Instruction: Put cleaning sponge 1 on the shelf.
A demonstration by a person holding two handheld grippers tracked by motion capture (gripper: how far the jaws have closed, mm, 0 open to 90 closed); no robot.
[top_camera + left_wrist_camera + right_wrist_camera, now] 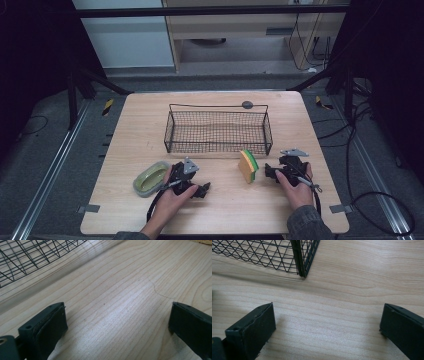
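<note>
A black wire basket (218, 131) stands empty at the middle of the wooden table (145, 120). In front of its right end a yellow sponge with a green layer (247, 165) stands on edge. A green oval dish (151, 178) lies at the front left. My left gripper (200, 189) rests on the table just right of the dish, open, with bare wood between its jaws (117, 322). My right gripper (274, 172) sits right of the sponge, open too, nothing between its fingers (328, 325). The basket's mesh (22, 257) and its corner (299, 257) show ahead of the jaws.
A small dark round disc (247, 104) lies at the table's far edge behind the basket. Cables trail from both grippers over the front edge. Black frame bars and floor cables surround the table.
</note>
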